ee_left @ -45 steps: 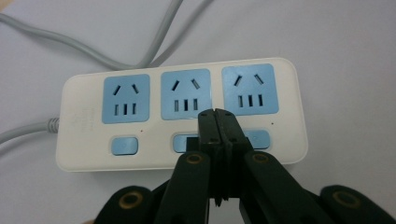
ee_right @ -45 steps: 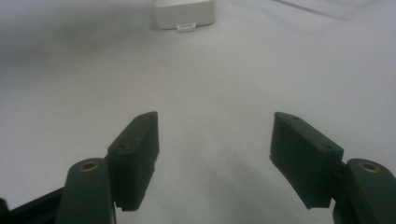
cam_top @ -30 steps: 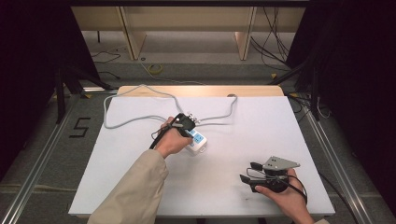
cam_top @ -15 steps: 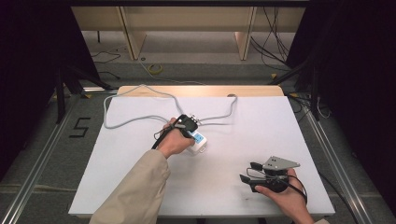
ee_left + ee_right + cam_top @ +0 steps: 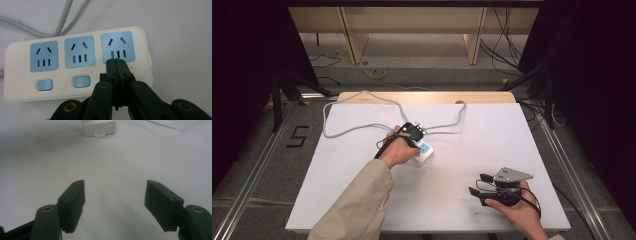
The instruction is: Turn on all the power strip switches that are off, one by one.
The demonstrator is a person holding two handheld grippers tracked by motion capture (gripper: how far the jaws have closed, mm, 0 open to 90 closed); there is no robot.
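A white power strip with three blue sockets and two blue buttons lies near the middle of the white counter, its grey cable looping away toward the far edge. The left gripper hovers over the strip, its jaws clenched together with nothing between them, tips at the lower edge of one end socket. The right gripper rests well apart near the counter's front edge, jaws released wide and empty.

high: above, forward-down | gripper views: close | shared: power strip
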